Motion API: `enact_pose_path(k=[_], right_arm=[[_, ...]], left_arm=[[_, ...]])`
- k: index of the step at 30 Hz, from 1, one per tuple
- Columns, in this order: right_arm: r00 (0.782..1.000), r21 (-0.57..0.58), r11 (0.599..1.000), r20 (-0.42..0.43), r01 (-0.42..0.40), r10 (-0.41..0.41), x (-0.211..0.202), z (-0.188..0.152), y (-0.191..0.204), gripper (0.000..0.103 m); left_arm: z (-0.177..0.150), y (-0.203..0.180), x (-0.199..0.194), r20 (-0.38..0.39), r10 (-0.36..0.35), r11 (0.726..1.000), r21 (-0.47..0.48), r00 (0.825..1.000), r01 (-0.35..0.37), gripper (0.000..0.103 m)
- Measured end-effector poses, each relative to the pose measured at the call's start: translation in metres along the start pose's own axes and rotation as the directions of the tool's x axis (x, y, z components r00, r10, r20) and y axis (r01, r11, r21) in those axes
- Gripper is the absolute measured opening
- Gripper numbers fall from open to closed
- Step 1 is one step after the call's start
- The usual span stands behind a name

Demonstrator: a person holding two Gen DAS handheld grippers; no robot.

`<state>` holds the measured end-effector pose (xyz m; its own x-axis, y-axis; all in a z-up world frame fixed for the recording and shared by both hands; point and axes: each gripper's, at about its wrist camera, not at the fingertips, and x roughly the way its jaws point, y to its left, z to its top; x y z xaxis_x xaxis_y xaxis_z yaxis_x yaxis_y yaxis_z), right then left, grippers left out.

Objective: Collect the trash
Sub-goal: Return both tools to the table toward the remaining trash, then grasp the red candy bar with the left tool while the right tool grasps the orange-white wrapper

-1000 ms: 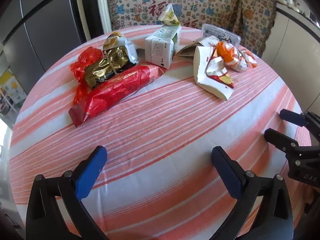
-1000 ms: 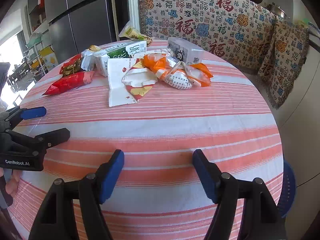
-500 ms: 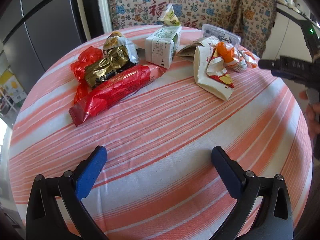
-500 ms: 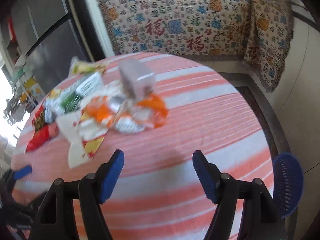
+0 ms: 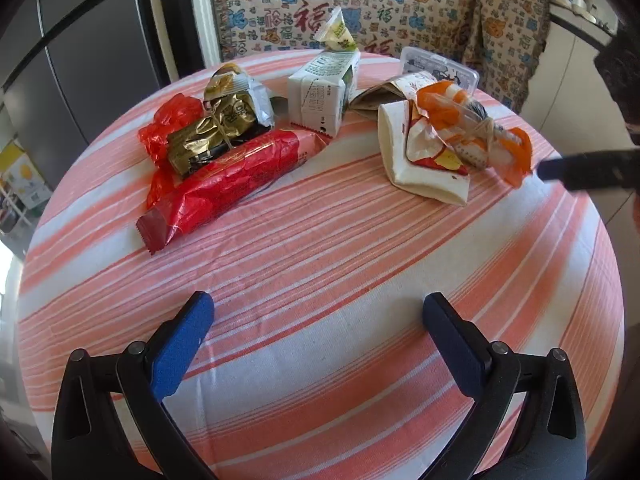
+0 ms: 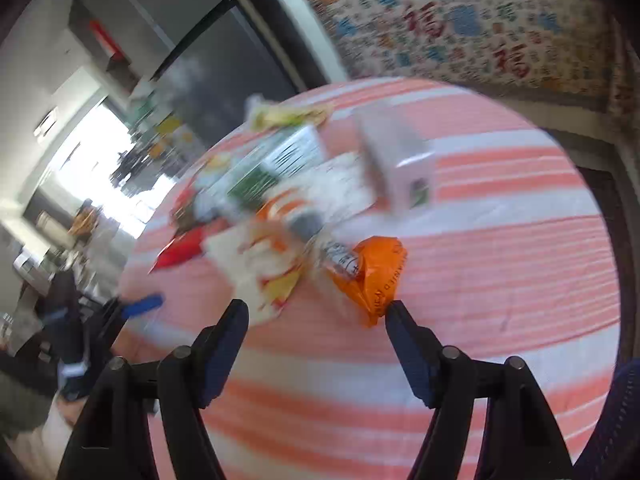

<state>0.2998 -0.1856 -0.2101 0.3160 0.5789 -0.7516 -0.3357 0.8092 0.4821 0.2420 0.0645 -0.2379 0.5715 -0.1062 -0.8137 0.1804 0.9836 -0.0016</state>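
Note:
Trash lies at the far side of a round table with an orange-striped cloth (image 5: 320, 264): a long red wrapper (image 5: 224, 184), a gold packet (image 5: 212, 136), a white carton (image 5: 320, 92), a white paper sleeve (image 5: 416, 164) and an orange-and-clear bag (image 5: 472, 124). My left gripper (image 5: 318, 344) is open and empty over the near cloth. My right gripper (image 6: 316, 336) is open, tilted, right before the orange bag (image 6: 372, 272); its right fingertip (image 6: 400, 320) sits at the bag's near end. One of its fingers (image 5: 580, 168) shows at the right of the left wrist view.
A clear plastic box (image 5: 440, 68) and a small yellow-green packet (image 5: 336, 36) sit at the table's far edge. A patterned cloth (image 5: 380, 4) hangs behind. A dark fridge (image 5: 80, 48) stands at the left. A blue basket (image 6: 616, 420) shows beside the table.
My right gripper has swung from the near right of the table up to the orange bag, tilting as it went. My left gripper has stayed still.

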Motion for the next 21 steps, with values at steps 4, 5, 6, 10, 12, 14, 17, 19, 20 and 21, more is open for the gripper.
enact_pose_path(k=[4, 5, 6, 10, 12, 14, 17, 19, 20, 21], right_arm=[[0.995, -0.197, 0.98, -0.09, 0.031, -0.05, -0.013, -0.043, 0.049, 0.073], [0.991, -0.214, 0.972, -0.074, 0.094, -0.112, -0.013, -0.049, 0.054, 0.073], [0.983, -0.221, 0.962, -0.056, 0.159, -0.176, -0.011, -0.055, 0.058, 0.073], [0.936, -0.233, 0.91, 0.005, 0.343, -0.351, 0.008, -0.071, 0.065, 0.073], [0.931, -0.195, 0.912, 0.03, 0.362, -0.363, 0.016, -0.078, 0.069, 0.076], [0.914, -0.183, 0.895, 0.078, 0.406, -0.399, 0.019, -0.084, 0.073, 0.078], [0.899, -0.146, 0.89, 0.153, 0.431, -0.41, 0.018, -0.092, 0.074, 0.081], [0.897, -0.143, 0.889, 0.156, 0.434, -0.413, 0.017, -0.09, 0.074, 0.081], [0.898, -0.141, 0.891, 0.156, 0.432, -0.411, 0.017, -0.09, 0.074, 0.081], [0.897, -0.142, 0.889, 0.158, 0.435, -0.413, 0.017, -0.09, 0.074, 0.081]], left_arm=[[-0.001, 0.005, -0.002, -0.028, -0.017, 1.0, 0.009, 0.999, 0.017, 0.103], [-0.002, 0.009, -0.005, -0.033, -0.023, 1.0, 0.003, 0.999, 0.023, 0.103], [-0.004, 0.017, -0.009, -0.034, -0.031, 0.999, -0.019, 0.999, 0.03, 0.102], [-0.012, 0.064, -0.035, 0.013, -0.055, 0.985, -0.165, 0.998, 0.056, 0.102], [-0.006, 0.085, -0.044, 0.054, -0.102, 0.971, -0.211, 0.993, 0.112, 0.102], [0.005, 0.091, -0.045, 0.07, -0.144, 0.969, -0.191, 0.987, 0.155, 0.102], [0.022, 0.088, -0.039, 0.084, -0.164, 0.982, -0.082, 0.983, 0.171, 0.102], [0.033, 0.084, -0.023, 0.062, -0.155, 0.987, -0.043, 0.986, 0.158, 0.102], [0.038, 0.082, -0.014, 0.051, -0.14, 0.989, -0.029, 0.989, 0.142, 0.102], [0.041, 0.08, -0.006, 0.05, -0.128, 0.991, -0.021, 0.991, 0.129, 0.102]])
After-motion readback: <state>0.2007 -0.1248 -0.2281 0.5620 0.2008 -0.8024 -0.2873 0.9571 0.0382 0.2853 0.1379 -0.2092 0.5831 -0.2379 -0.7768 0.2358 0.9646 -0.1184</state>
